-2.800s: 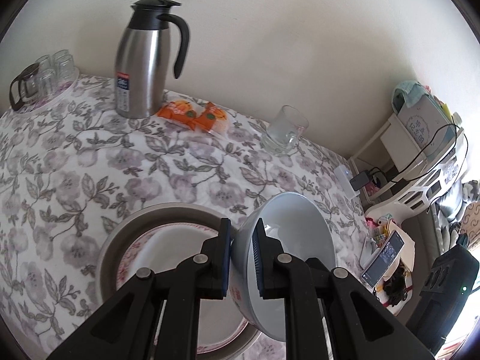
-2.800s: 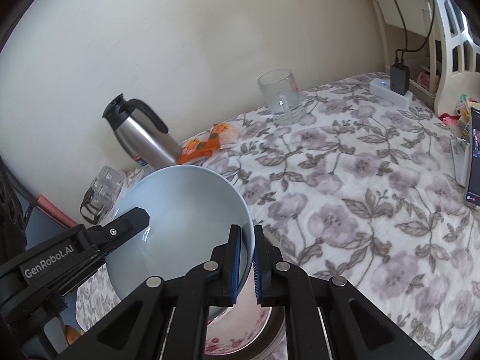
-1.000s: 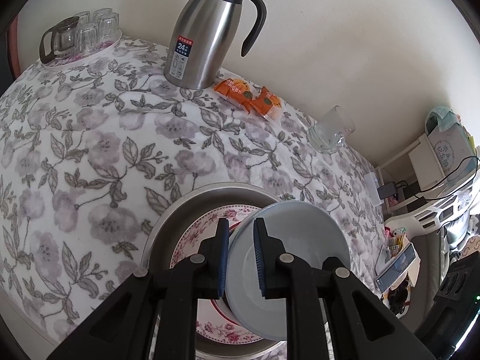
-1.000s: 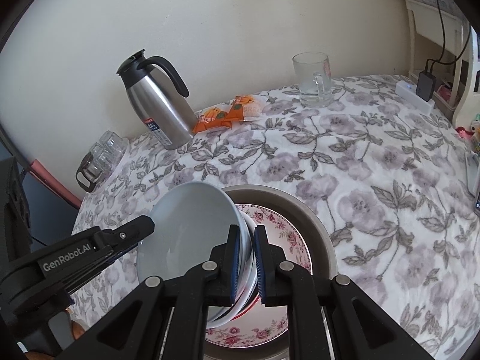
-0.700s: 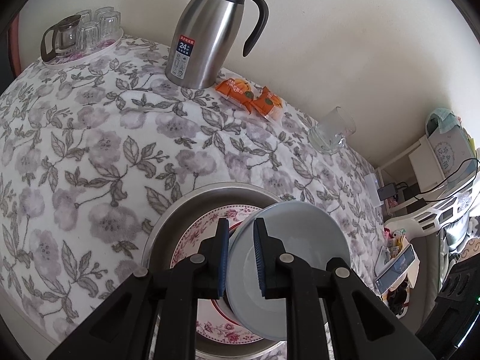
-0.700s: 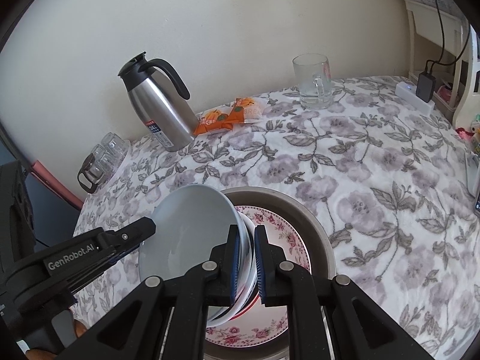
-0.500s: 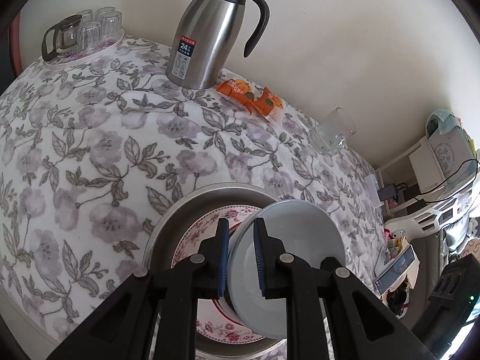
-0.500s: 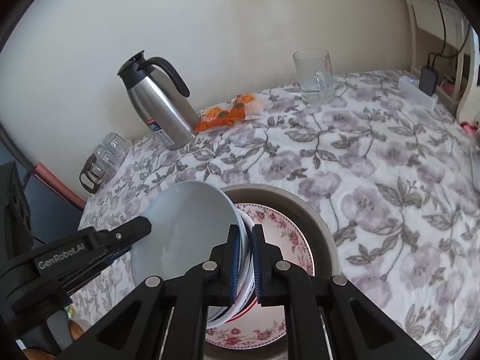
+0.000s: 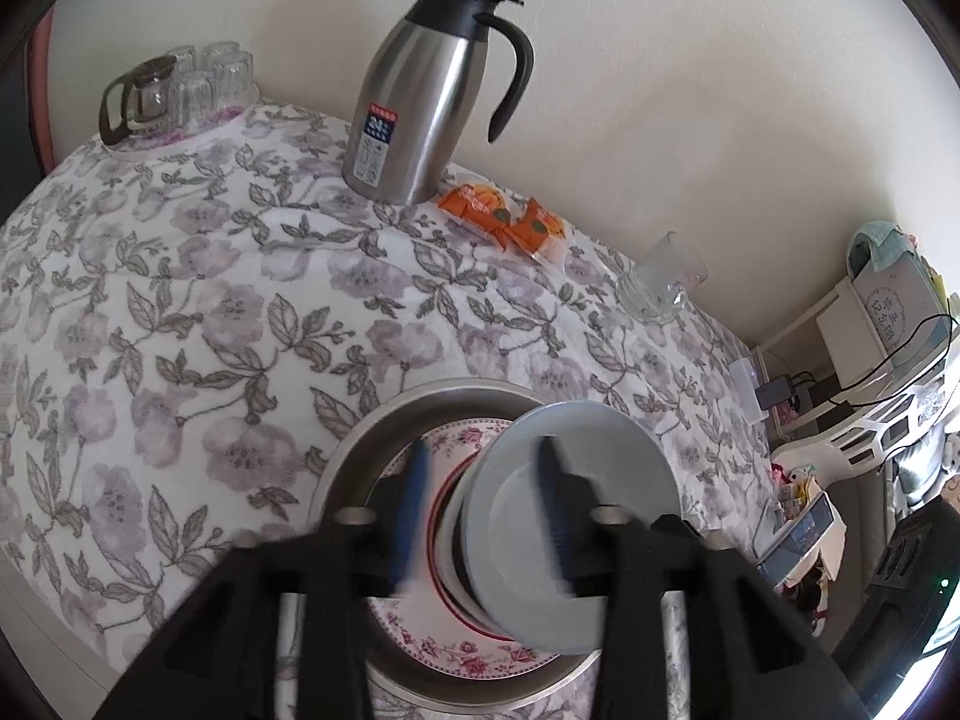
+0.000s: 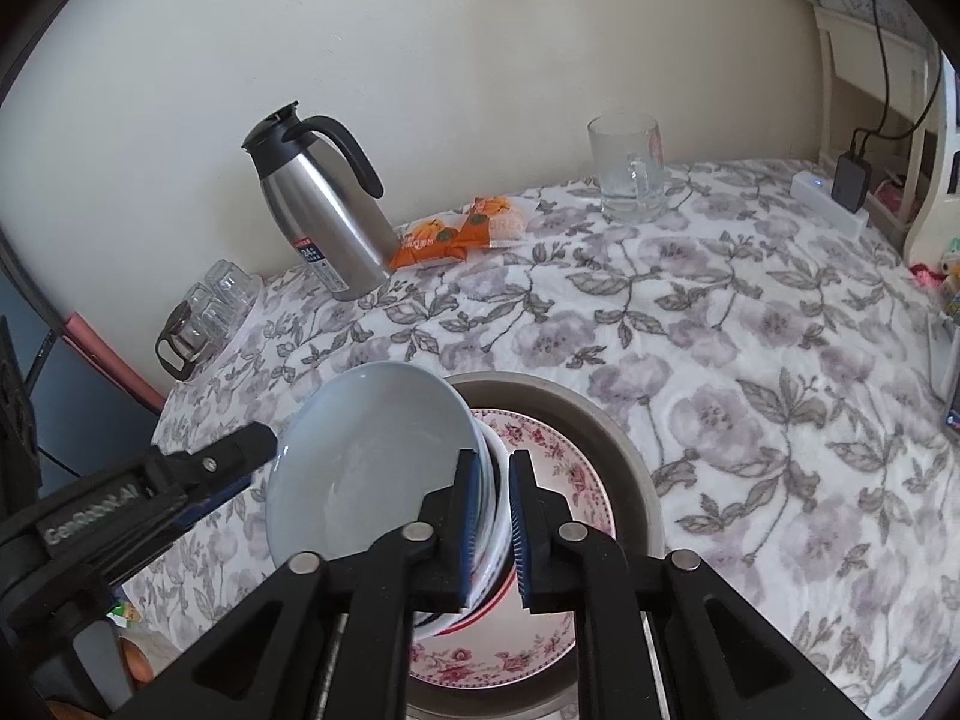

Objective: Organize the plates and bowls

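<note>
table (image 9: 180,312): fills frame | grey tray (image 10: 630,456): bottom centre, holds floral plate (image 10: 558,456) | blue bowl (image 10: 372,456): tilted on bowls, lower centre | left gripper (image 9: 480,516): wide apart, blurred, nothing held | right gripper (image 10: 493,528): narrow gap astride rim; grip unclear | step: seating bowl; next likely release, withdraw

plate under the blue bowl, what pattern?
White plate with pink floral rim; clearest in right wrist view.

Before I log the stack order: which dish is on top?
The pale blue bowl, tilted on the red-rimmed bowls; the floral plate lies flat beneath them in the grey pan.
</note>
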The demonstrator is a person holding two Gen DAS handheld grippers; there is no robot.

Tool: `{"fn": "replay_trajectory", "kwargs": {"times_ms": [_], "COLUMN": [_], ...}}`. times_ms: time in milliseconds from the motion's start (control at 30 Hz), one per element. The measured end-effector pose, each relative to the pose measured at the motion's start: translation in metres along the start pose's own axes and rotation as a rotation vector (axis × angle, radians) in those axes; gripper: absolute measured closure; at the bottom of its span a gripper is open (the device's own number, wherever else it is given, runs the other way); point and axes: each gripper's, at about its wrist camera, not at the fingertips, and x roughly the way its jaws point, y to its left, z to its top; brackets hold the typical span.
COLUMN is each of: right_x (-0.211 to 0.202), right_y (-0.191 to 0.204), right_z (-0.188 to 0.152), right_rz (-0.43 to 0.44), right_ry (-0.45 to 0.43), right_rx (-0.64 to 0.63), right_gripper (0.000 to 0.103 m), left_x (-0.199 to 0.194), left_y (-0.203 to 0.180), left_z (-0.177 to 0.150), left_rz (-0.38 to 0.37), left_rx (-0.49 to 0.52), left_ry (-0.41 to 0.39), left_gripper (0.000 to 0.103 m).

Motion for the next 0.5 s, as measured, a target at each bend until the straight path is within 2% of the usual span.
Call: {"fn": "replay_trajectory", "kwargs": {"times_ms": [100,167,233,300,433,500], "right_x": [-0.002,-0.004,-0.006,-0.009,-0.013,-0.014], "right_y": [-0.004,-0.005,-0.005,-0.004,-0.003,-0.003], "right_z": [-0.003,-0.005,-0.007,-0.010,-0.017,-0.021], "right_rz": [-0.009,-0.013,-0.021,-0.024,-0.023,-0.029], "right_ry": [0.001,0.001,-0.003,-0.010,-0.018,-0.018], "right_rx": [0.007,0.007,0.003,-0.001,-0.016,-0.022], "right_gripper": [0.079,0.074,0.066,0.049,0.041,0.037], "left_x": [-0.008,-0.011,-0.013,-0.016,-0.019,-0.020], "left_y": [0.002,0.004,0.006,0.007,0.011,0.013], "left_z": [-0.003,-0.005,-0.006,-0.009,-0.017,-0.022], "left_rz": [0.013,0.027,0.046,0.076,0.124,0.150], "left_rx": [0.002,-0.005,-0.005,0.003,0.011,0.021], "left_ry": [-0.021,-0.028,-0.038,-0.050,-0.070,-0.076], "left_gripper": [0.056,0.051,0.043,0.039,0.018,0.015]}}
